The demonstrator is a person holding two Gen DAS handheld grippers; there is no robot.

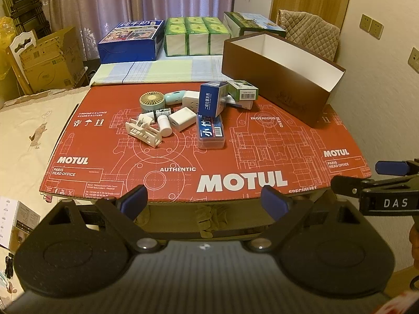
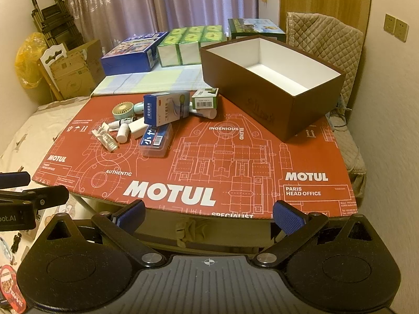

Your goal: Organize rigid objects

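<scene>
A flattened red cardboard sheet (image 1: 262, 144) printed "MOTUL", "AUTHENTIC", "INGENIOUS BLEND" and "PARIS HEAD OFFICE" covered the surface. At frame centre lay a heap of small goods: a blue upright carton (image 1: 211, 99), a clear blue-labelled plastic case (image 1: 210, 131), a round yellow-green mini fan (image 1: 151, 100). The open brown white-lined box (image 2: 272, 78) sat upper right. The left gripper (image 1: 204, 201) and right gripper (image 2: 208, 214) hovered low at the near edge, jaws released, holding nothing.

Red blueprint-patterned cardboard sheet (image 1: 262, 141) under a brown box (image 2: 275, 99).
Box interior white; pale-green mini fan (image 1: 152, 101); blue carton (image 2: 166, 108).
</scene>
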